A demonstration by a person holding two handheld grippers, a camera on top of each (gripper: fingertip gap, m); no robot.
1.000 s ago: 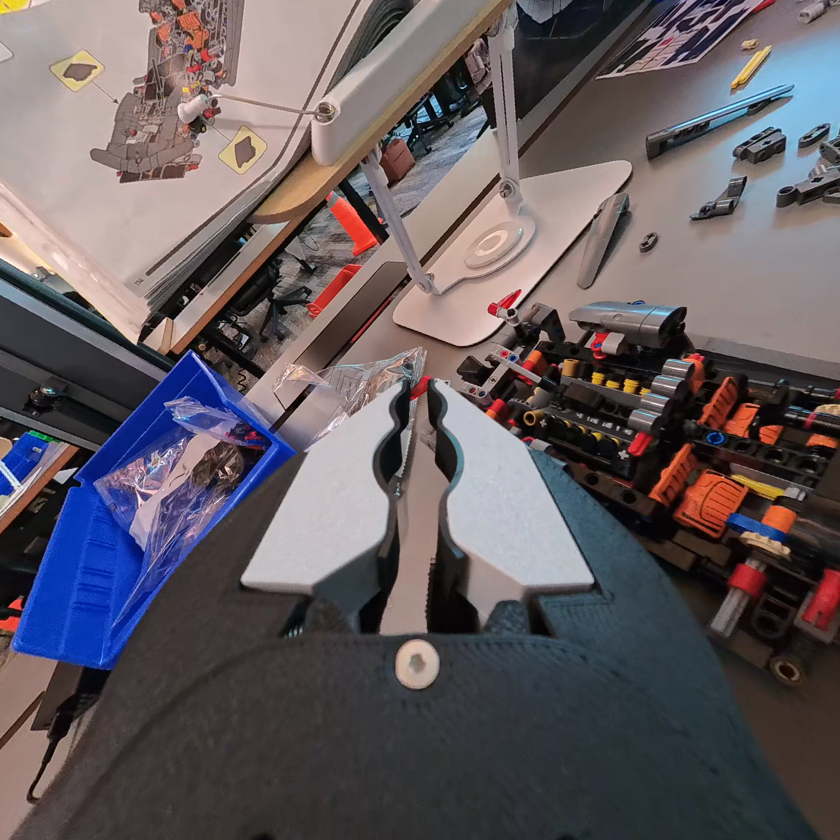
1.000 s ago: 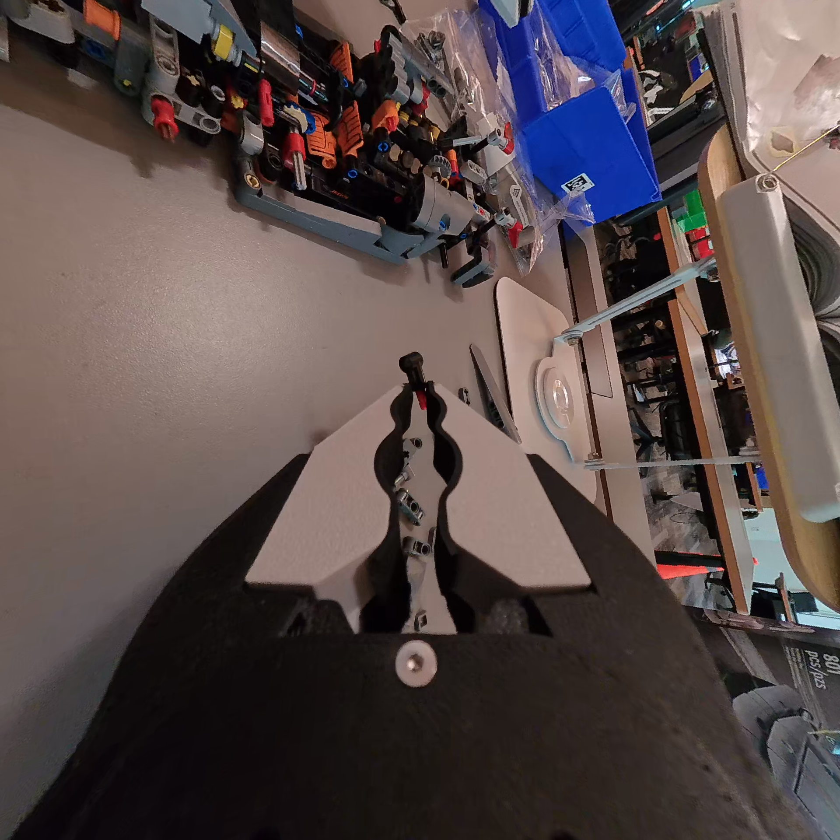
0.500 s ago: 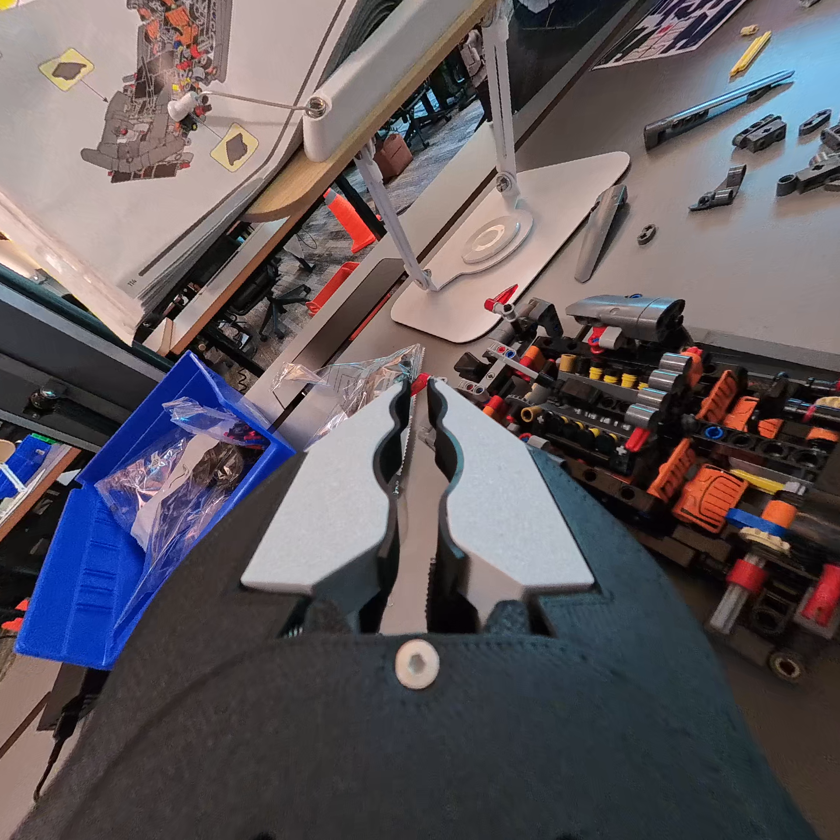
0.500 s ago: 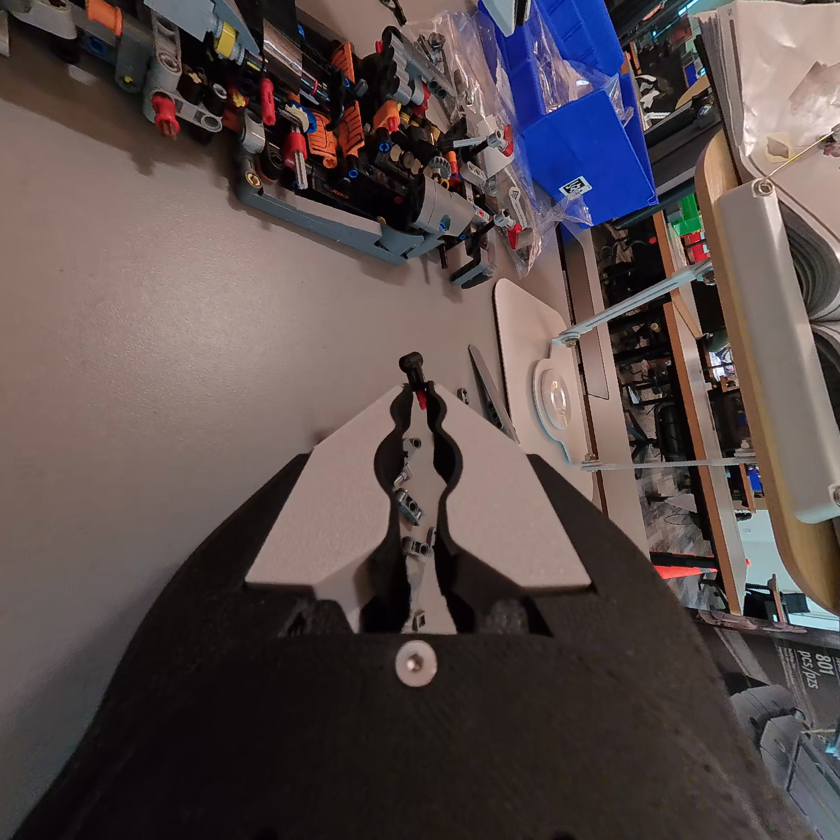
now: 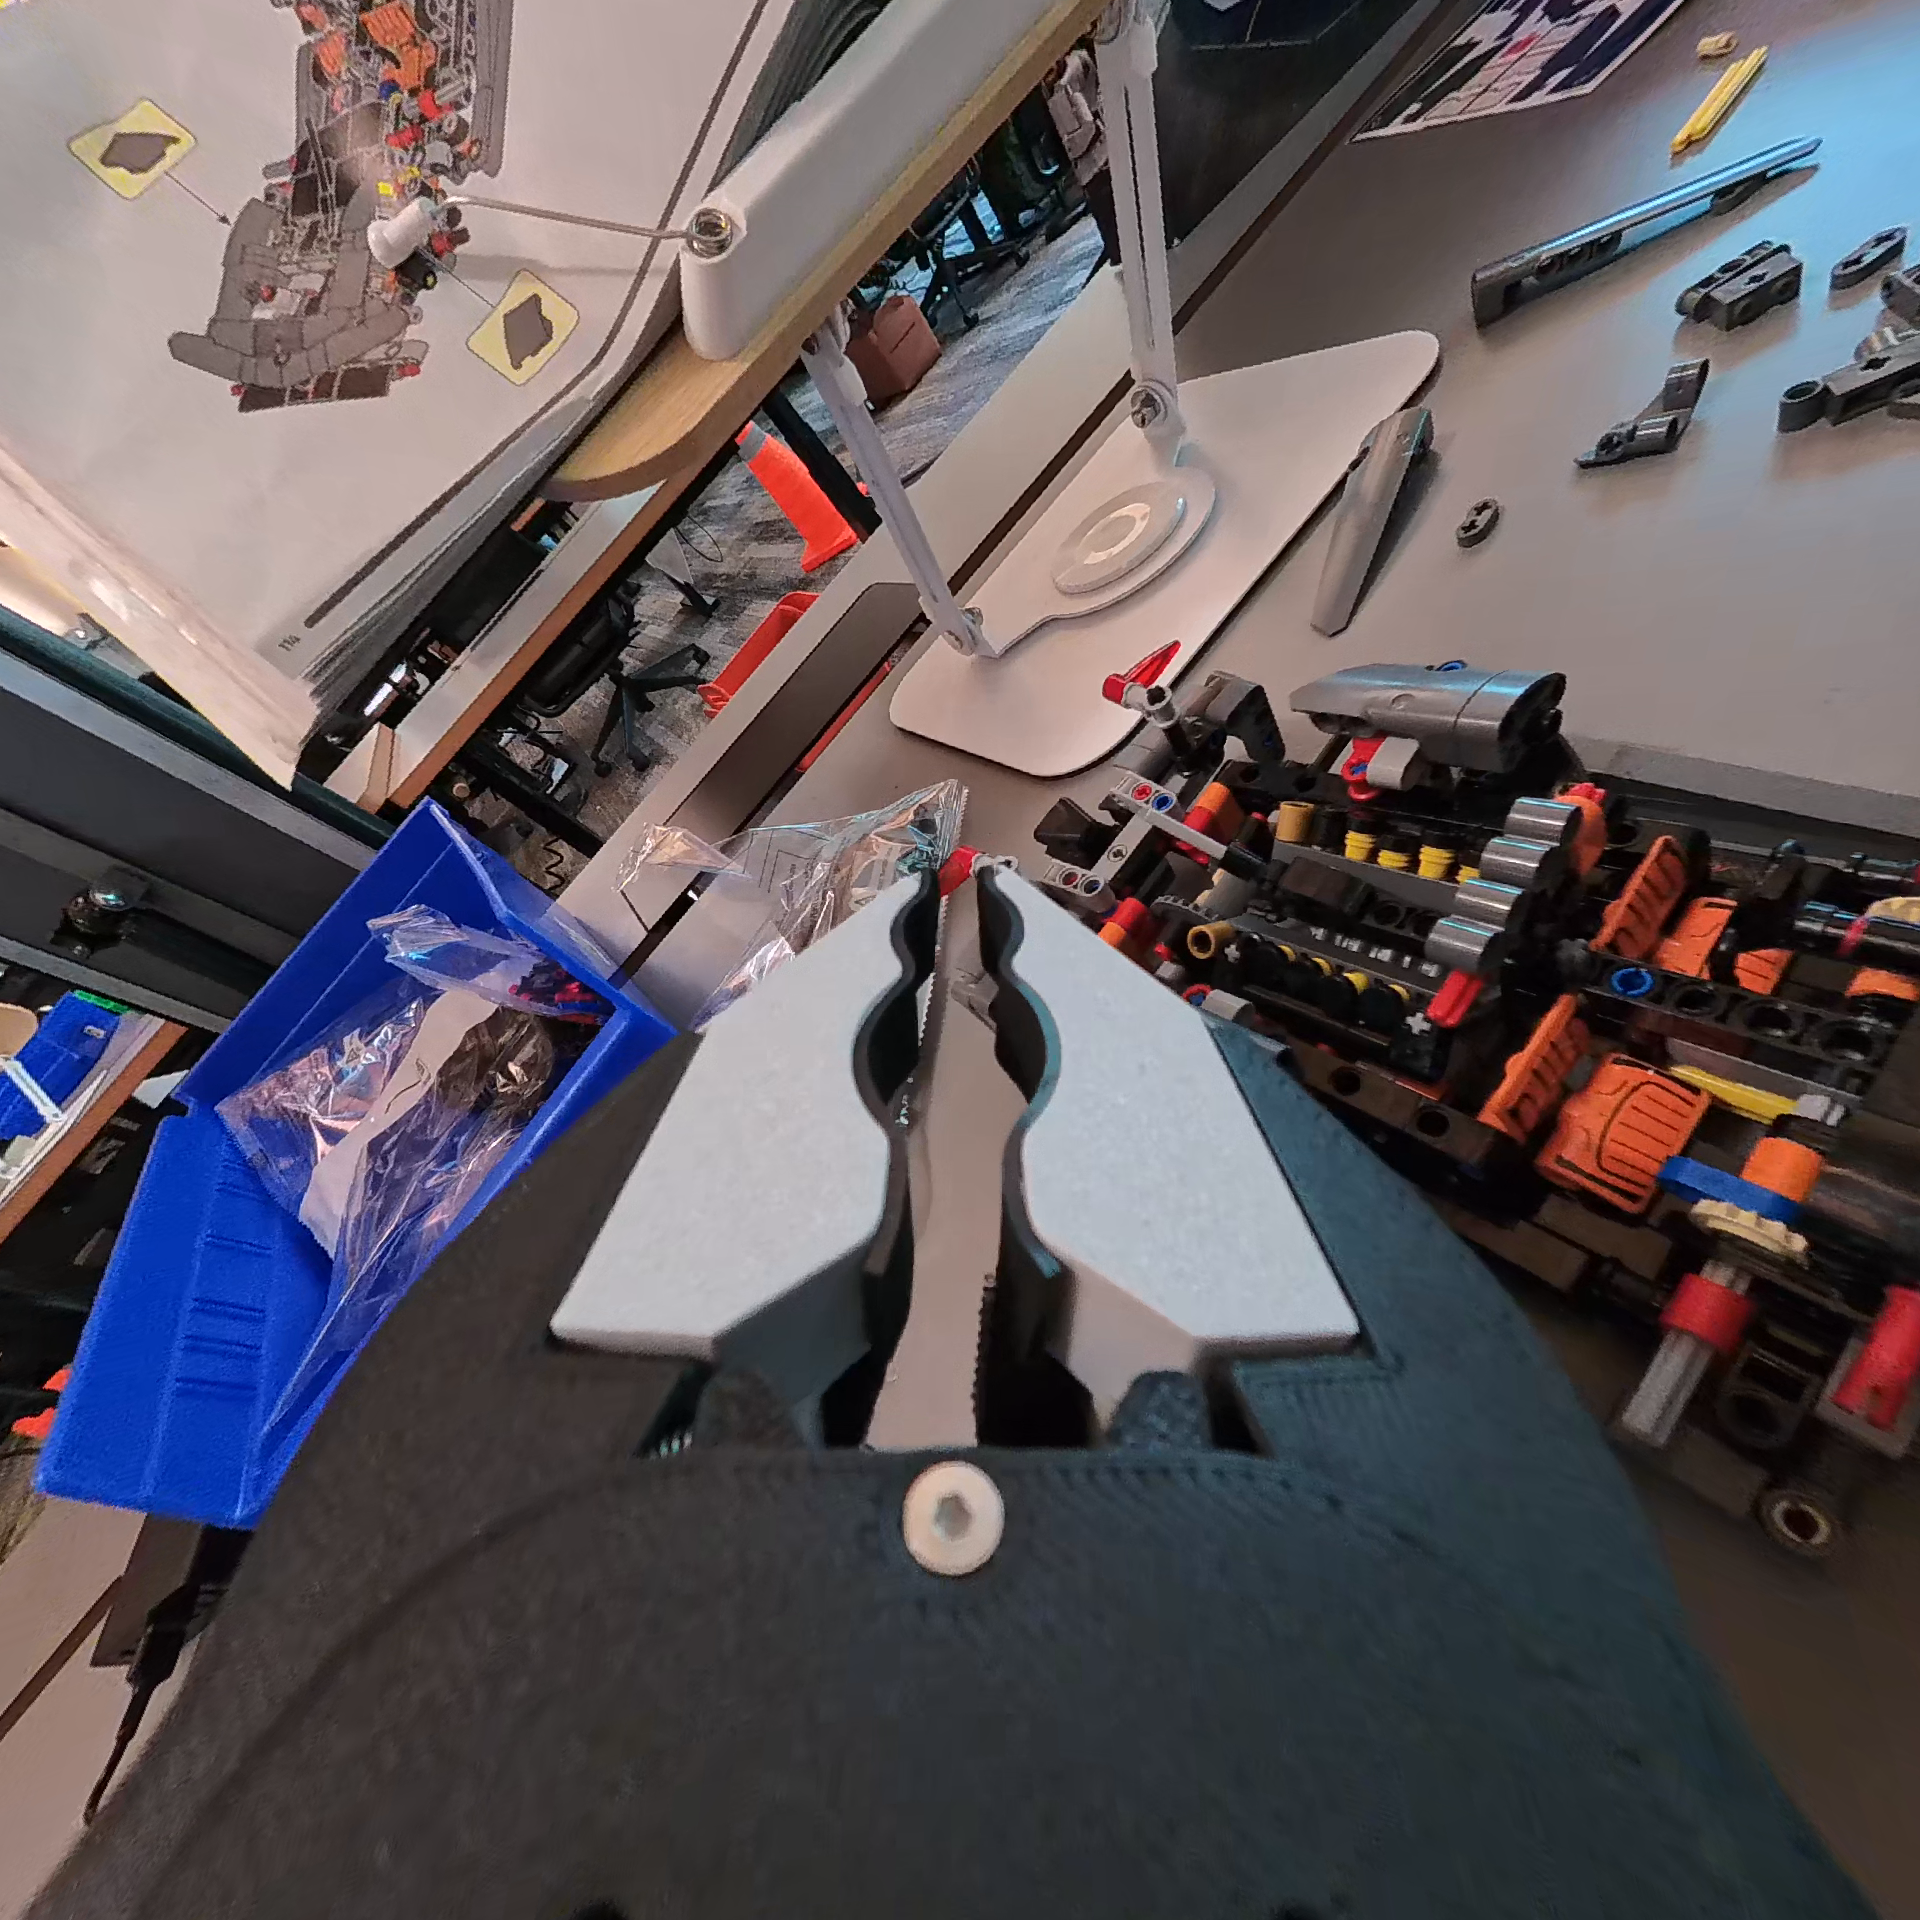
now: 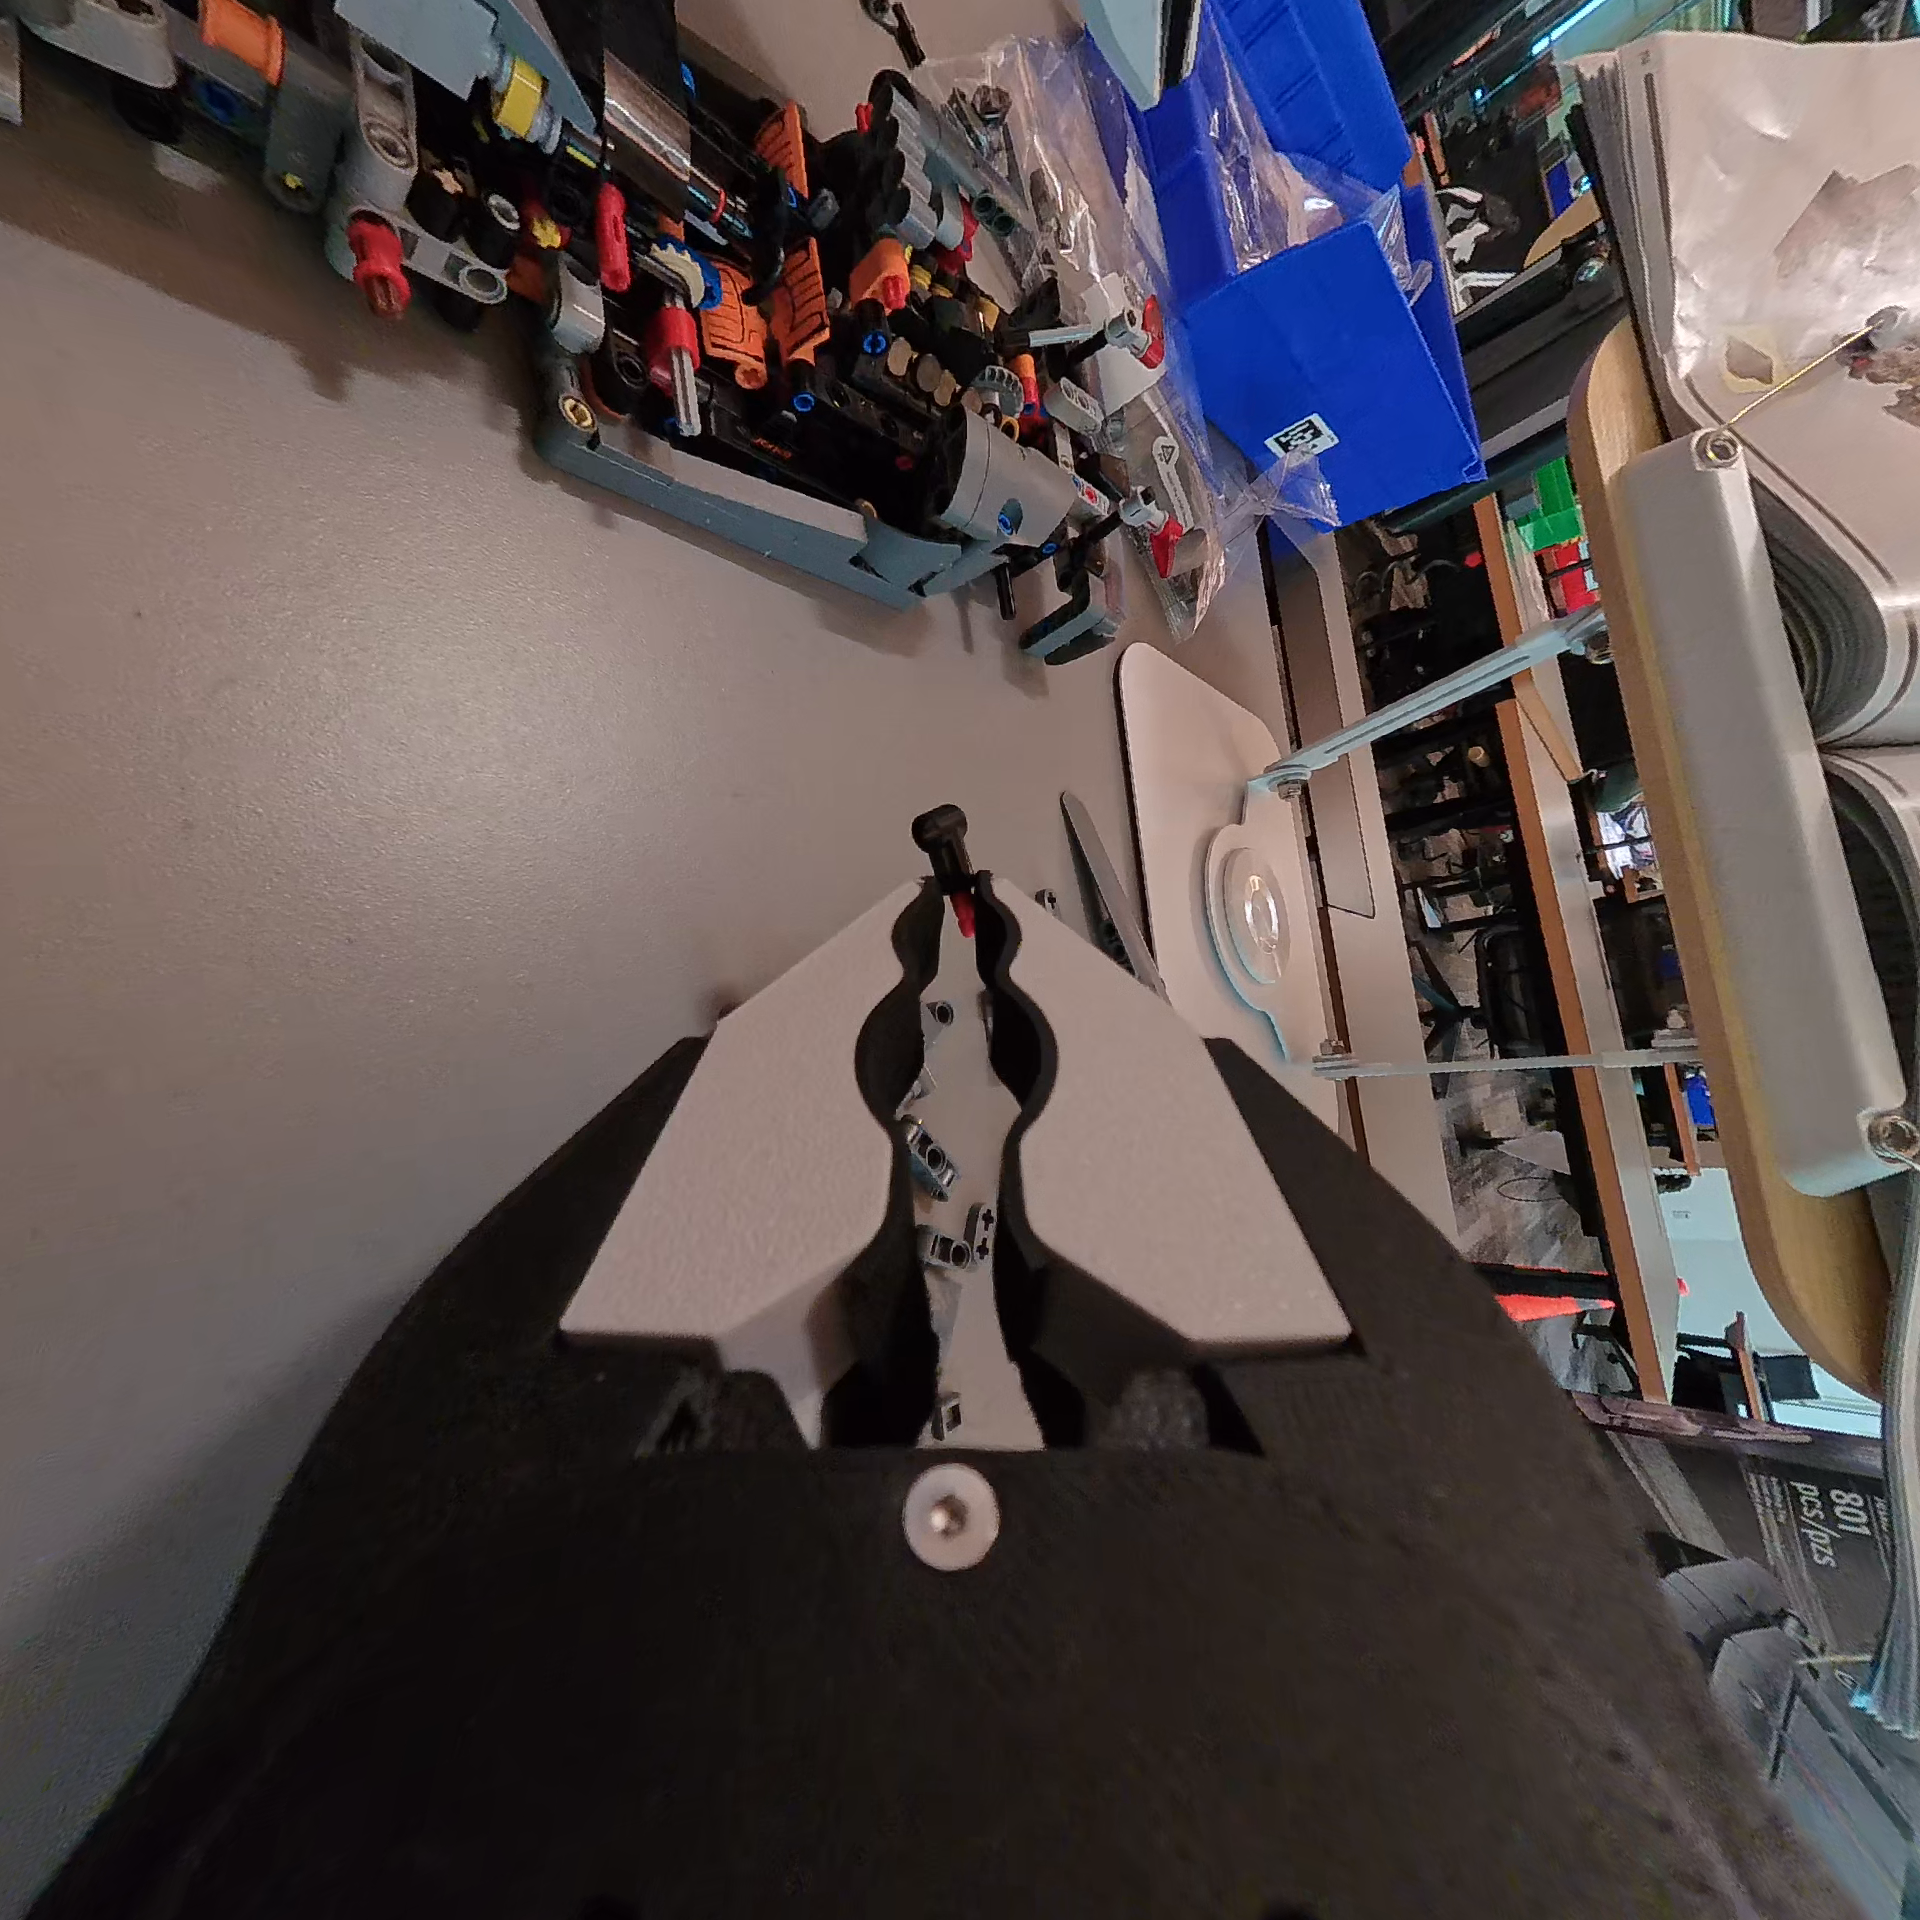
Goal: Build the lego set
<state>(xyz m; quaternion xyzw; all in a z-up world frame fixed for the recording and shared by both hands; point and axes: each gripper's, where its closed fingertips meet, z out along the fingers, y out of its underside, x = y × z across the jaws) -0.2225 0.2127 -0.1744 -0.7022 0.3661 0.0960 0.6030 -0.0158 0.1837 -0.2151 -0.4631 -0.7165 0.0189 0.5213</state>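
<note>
At the tips of the left gripper (image 5: 958, 883), near mid-frame, a small red and pale grey pin (image 5: 961, 860), pinched between ribbed black pads set almost together. Just beyond, to the left, a crinkled clear plastic bag (image 5: 821, 862) on the matte grey table (image 5: 1662, 623); lower left, a glossy blue bin (image 5: 260, 1299) stuffed with more bags. To the right, a dense building-brick model (image 5: 1558, 987): black beams, orange ribbed panels, silver cylinders, red and yellow pins. Farther up, the smooth white base of a book stand (image 5: 1195, 540), and at upper left an open instruction booklet (image 5: 260, 312). At the tips of the right gripper (image 6: 961, 894), a stubby black pin (image 6: 940, 836) with a red end, clamped between pads shut tight on it and jutting out past them over bare table. Between the fingers, lower down, loose grey connectors (image 6: 935, 1153) lying on the surface; just right of the tips, a slim grey blade-shaped panel (image 6: 1101, 883) beside the stand base. Same model across the top of that frame. Against the earlier views, no difference at either grip: same pieces, same closure, only a slight drift of framing on the left, so both parts carried steadily rather than placed.
</note>
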